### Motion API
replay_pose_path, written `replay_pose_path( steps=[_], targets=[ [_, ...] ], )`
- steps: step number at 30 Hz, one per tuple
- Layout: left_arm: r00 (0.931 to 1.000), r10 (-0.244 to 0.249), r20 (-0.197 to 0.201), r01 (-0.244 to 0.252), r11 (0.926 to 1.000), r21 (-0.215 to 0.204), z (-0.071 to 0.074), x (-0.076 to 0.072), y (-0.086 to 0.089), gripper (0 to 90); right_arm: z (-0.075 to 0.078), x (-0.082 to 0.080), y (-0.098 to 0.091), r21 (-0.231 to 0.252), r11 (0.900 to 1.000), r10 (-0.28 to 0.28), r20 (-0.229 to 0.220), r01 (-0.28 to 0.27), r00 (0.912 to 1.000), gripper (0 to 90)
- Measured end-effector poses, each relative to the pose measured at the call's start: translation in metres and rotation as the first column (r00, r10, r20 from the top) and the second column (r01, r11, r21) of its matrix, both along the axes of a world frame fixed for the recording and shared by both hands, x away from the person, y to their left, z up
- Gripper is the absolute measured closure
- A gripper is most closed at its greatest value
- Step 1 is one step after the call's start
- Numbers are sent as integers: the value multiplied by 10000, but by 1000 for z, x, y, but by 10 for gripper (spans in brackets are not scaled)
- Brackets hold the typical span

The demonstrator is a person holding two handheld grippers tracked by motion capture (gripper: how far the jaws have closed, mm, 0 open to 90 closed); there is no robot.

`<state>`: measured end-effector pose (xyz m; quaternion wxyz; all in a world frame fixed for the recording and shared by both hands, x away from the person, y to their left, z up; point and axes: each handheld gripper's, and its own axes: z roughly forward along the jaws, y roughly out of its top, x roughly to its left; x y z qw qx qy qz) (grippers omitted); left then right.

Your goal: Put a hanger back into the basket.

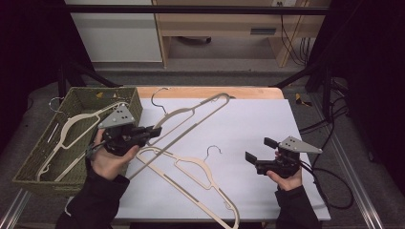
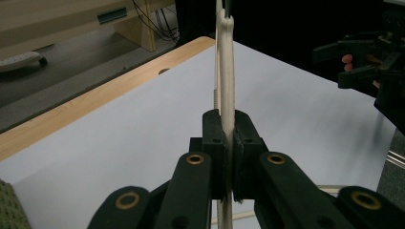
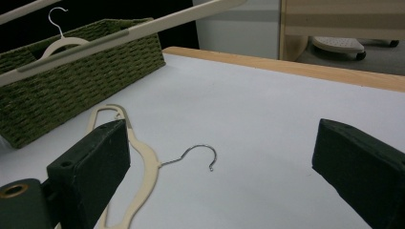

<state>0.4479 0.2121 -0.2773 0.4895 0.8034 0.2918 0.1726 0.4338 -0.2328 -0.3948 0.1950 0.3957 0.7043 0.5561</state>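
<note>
My left gripper (image 1: 155,130) is shut on a cream plastic hanger (image 1: 191,114) and holds it tilted above the white table sheet, its wire hook toward the far edge. In the left gripper view the jaws (image 2: 228,129) pinch the hanger's thin edge (image 2: 225,71). A second cream hanger (image 1: 191,167) lies flat on the sheet near the front. My right gripper (image 1: 258,149) stands open at the right with nothing between its jaws. In the right gripper view its jaws (image 3: 224,143) frame the flat hanger (image 3: 148,167), and the lifted hanger's bar (image 3: 143,28) crosses the top.
A green woven basket (image 1: 33,162) sits at the table's left edge with another cream hanger (image 1: 71,124) inside. The wooden table edge (image 1: 210,91) runs along the back. Black frame posts and cables stand to the right of the table.
</note>
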Motion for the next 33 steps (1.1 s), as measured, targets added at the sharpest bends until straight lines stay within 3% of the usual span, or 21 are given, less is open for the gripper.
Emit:
replay_pose_path(
  steps=[5, 11, 16, 27, 33],
  targets=[
    [9998, 176, -10, -175, 9998, 136, 10, 8, 17, 862, 0, 0, -1, -7, 10000, -99, 29, 99, 9999, 51],
    [9994, 337, -64, -338, 9994, -115, 18, 17, 41, 862, 0, 0, -2, -42, 9999, -125, -3, 125, 9999, 46],
    [9980, 625, 33, -625, 9979, 178, 21, 22, 61, 861, 0, 0, -2, -59, 9999, -139, 10, 139, 9999, 45],
    [9904, 1367, 223, -1374, 9898, 363, 20, 34, 117, 861, 0, 0, -3, -79, 9999, -128, -7, 128, 9999, 45],
    [9833, 1804, 218, -1815, 9813, 645, 14, 40, 141, 861, -1, 1, -2, -113, 9997, -206, 12, 206, 9998, 41]
  ],
)
